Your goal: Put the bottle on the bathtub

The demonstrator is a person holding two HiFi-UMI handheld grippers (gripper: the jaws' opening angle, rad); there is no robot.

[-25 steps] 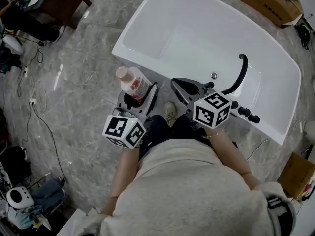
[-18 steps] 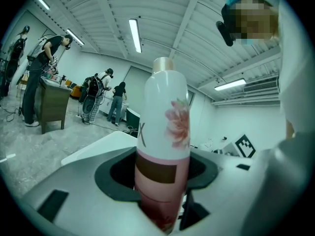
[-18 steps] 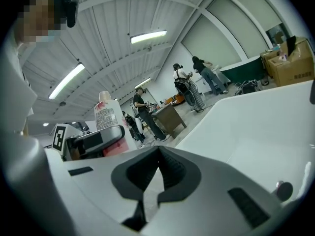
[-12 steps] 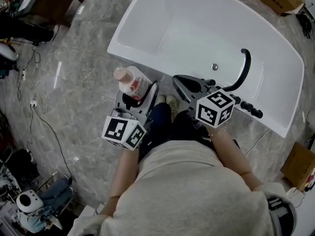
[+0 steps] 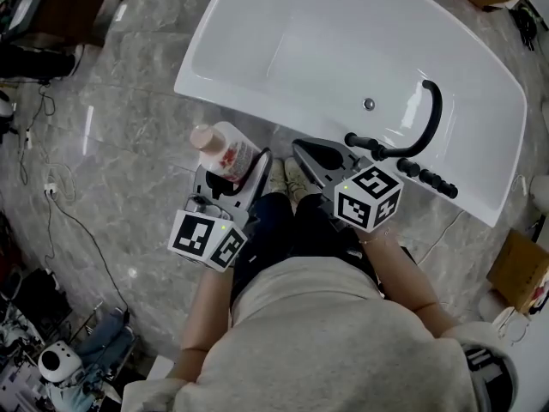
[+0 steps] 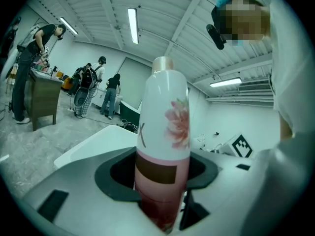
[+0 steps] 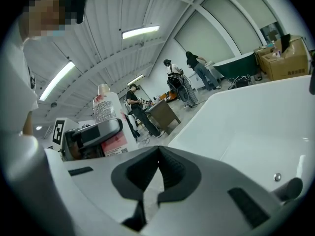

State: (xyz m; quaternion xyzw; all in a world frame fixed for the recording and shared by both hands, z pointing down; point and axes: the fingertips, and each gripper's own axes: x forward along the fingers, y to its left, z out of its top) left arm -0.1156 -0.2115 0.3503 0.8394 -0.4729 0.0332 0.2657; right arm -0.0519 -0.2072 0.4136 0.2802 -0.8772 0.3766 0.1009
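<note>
Nearest the head camera, both forearms reach forward, each hand carrying a gripper with a marker cube.

The left gripper (image 5: 230, 172) is clamped on the bottle (image 5: 225, 148). In the left gripper view, the dark pads press on both sides of the bottle (image 6: 162, 146) at its pink lower section. The white upper section, with a flower print and a beige cap, stands upright above the jaws.

The right gripper (image 5: 302, 151) is beside it. Its jaws are pressed together with nothing between them, as the right gripper view (image 7: 157, 173) shows.

The person's shoes (image 5: 284, 175) show between the two grippers on the marble floor (image 5: 129, 161).

The bottle is held above the floor, just on the near side of the bathtub (image 5: 225, 103) rim, not on it.

A black faucet (image 5: 431, 118) arches over the near rim to the right. A cardboard box (image 5: 521, 275) stands at the right edge of the floor.
</note>
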